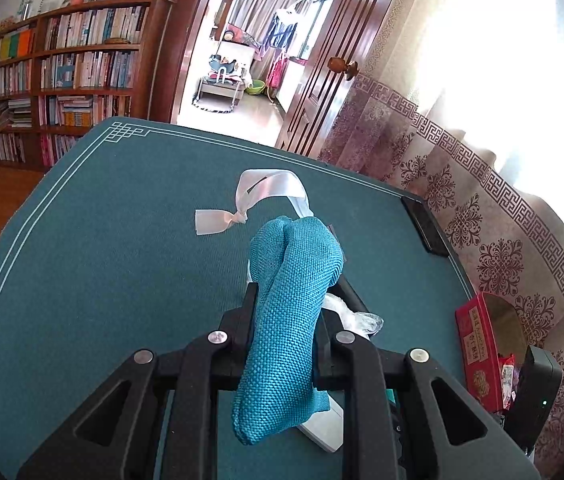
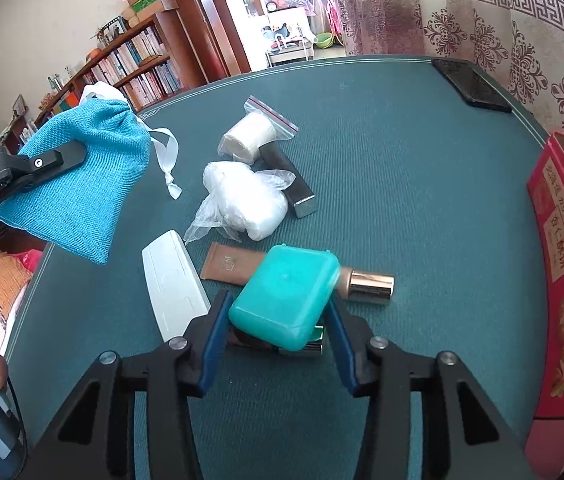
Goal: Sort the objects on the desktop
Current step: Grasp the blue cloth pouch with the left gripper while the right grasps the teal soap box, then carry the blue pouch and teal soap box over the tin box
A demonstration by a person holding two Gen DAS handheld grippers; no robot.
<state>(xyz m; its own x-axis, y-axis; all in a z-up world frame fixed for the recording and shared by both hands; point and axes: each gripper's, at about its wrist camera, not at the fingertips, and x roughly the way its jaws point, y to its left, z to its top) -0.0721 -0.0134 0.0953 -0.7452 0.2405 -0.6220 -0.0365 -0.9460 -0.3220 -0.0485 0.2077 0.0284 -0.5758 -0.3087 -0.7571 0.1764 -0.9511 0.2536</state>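
My left gripper is shut on a blue woven pouch, held up off the green table mat; its white ribbon trails ahead. From the right wrist, the pouch hangs at the left in the left gripper. My right gripper has its blue pads against both sides of a teal plastic box. The box lies tilted over a copper-coloured tube with a shiny cap and a small metallic item.
On the mat lie a flat white remote-like piece, a clear bag of white stuff, a zip bag holding a white roll and a dark metal bar. A black phone lies far right. A red box stands at the right edge.
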